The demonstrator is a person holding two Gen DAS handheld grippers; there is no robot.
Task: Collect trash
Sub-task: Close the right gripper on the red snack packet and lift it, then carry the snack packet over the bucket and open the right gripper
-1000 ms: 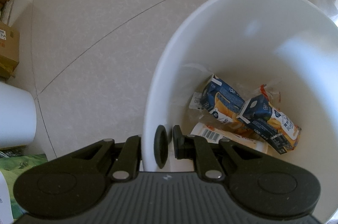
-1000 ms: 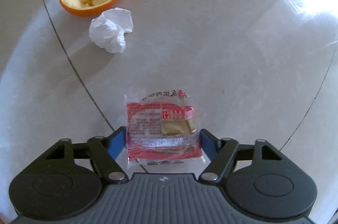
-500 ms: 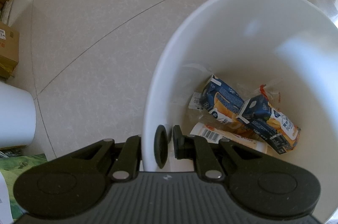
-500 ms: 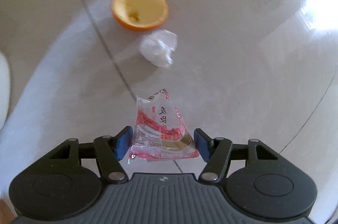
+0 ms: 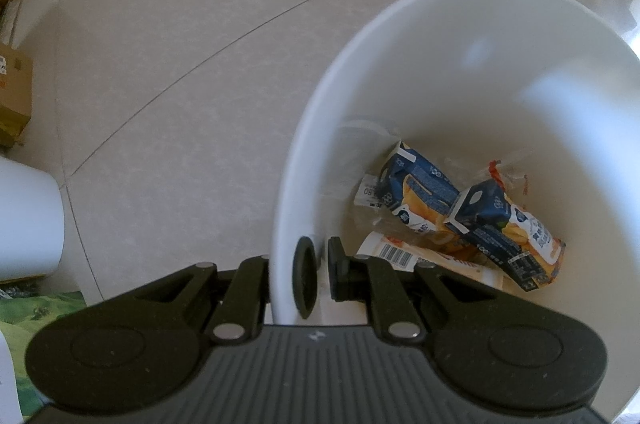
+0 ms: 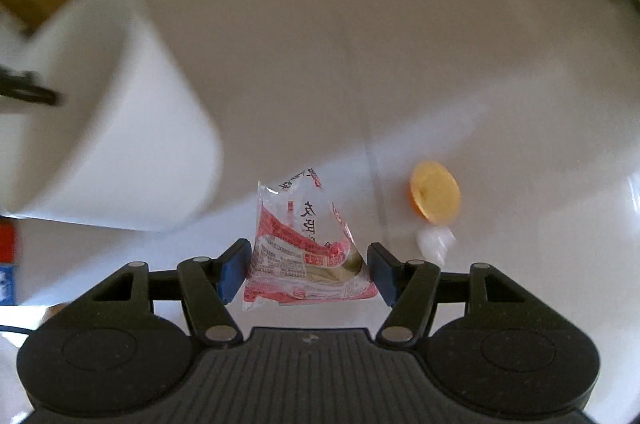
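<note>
**Two claws, one bin, one red packet**

Biggest of all is the pale tiled floor (image 5: 168,72), with thin dark lines running across it. On it stands the white bin (image 5: 500,36), big and round. From the right wrist camera the same bin (image 6: 120,144) shows as a blurry white shape on the left side.

The left claw (image 5: 317,270) is pinched on the near edge of the bin. One finger is outside the wall and one is inside, with the wall squeezed between them, so the claw is nearly closed.

Down in the bin lie two blue and orange drink cartons (image 5: 420,192). They are squashed and they touch each other. Under them is a flat white packet with a barcode (image 5: 400,258), and behind them is some clear plastic wrap (image 5: 516,176).

The right claw (image 6: 308,274) holds a red and clear snack packet (image 6: 304,248) up off the floor. Its two blue pads (image 6: 232,270) press on the packet's left and right sides. The claw is about half open, with the packet filling the gap. The packet is just right of the bin and not in it.

On the floor farther right lies half an orange peel (image 6: 435,192). A crumpled white tissue (image 6: 434,244) sits just beside it
</note>
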